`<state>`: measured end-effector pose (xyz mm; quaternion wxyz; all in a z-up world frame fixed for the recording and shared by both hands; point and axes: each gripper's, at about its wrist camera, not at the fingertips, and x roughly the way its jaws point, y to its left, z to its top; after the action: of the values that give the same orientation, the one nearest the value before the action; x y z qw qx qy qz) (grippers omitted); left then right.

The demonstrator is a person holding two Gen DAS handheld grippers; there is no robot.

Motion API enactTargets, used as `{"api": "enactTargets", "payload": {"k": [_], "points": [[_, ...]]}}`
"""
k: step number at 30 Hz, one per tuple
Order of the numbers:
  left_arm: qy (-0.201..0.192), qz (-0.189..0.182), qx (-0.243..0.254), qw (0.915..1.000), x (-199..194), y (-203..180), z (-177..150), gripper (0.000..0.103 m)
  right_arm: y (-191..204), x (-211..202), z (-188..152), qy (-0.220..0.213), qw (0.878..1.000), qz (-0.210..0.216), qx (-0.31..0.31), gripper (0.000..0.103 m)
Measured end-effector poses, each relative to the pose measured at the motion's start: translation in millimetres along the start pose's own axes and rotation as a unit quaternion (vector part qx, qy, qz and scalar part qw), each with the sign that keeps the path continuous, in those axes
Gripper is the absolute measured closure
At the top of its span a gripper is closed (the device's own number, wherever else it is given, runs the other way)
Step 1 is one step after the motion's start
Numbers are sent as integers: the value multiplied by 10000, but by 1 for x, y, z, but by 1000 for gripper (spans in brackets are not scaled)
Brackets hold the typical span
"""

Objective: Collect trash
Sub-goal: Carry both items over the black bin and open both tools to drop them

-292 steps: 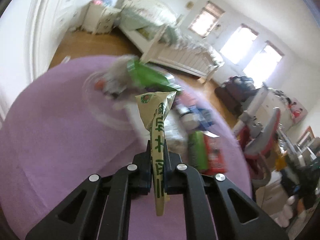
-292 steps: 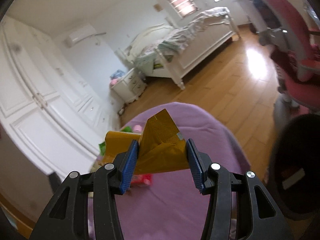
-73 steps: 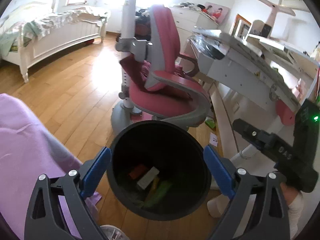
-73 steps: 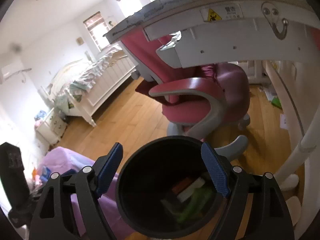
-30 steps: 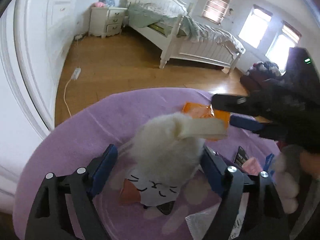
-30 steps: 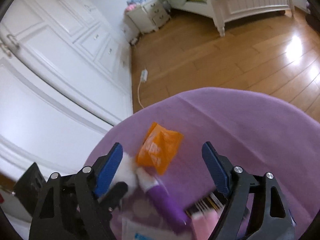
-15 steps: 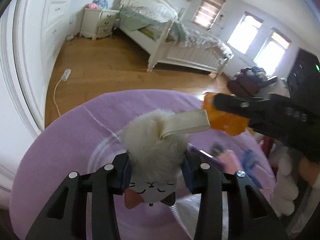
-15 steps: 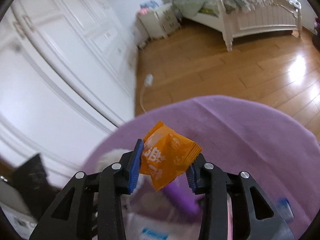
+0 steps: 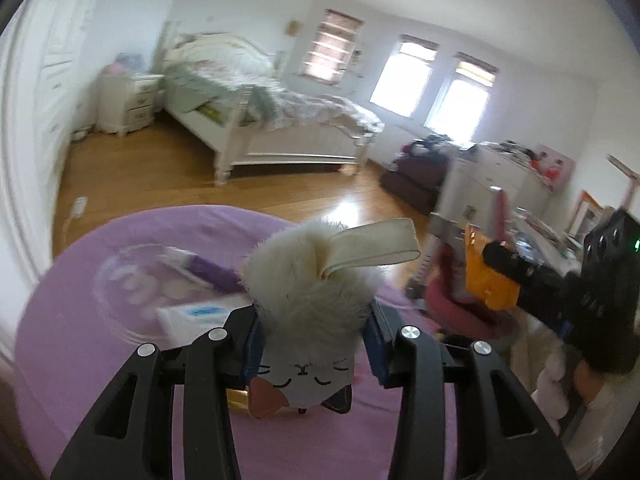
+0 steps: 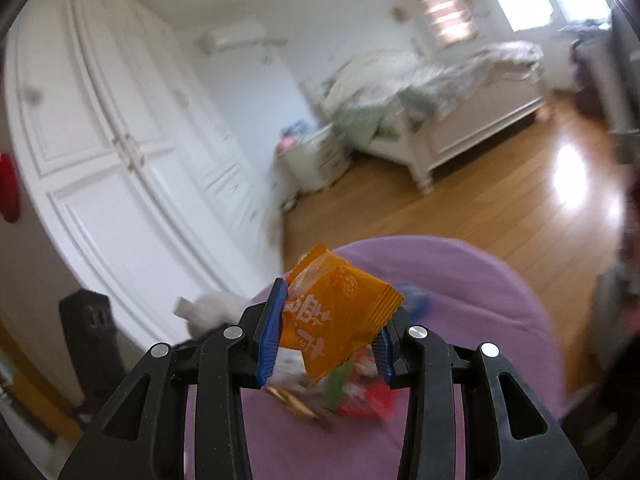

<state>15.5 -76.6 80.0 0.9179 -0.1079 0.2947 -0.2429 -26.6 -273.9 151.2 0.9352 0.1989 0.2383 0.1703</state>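
Filling right claw — orange wrapper

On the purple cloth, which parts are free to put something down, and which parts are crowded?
The purple cloth is bare along its left edge, outside the clear plastic lid, and in the near strip below the left gripper. The far right rim, toward the wooden floor, also looks bare. The middle is crowded: purple tube, white packet, blurred wrappers.

The left gripper is clamped on a fluffy toy, its blue pads pressing the fur from both sides. The right gripper pinches an orange wrapper between its pads, held up off to the left gripper's right.
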Motion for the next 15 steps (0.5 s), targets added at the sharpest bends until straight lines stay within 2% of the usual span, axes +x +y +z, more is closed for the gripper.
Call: {"api": "enactTargets", "payload": {"k": [6,10,15], "points": [[271,-728,498,9957,28,-80,-23,61,-53,-105,-35,-623,9934,-943,205,64],[582,-1215,775,9879,54,-132,-45,61,-101,-150,-54,-820,9854,-1404,502,64],[1003,-1557,991,9777,92,-181,-65,61,-150,-183,-75,-989,9743,-1850,823,64]]}}
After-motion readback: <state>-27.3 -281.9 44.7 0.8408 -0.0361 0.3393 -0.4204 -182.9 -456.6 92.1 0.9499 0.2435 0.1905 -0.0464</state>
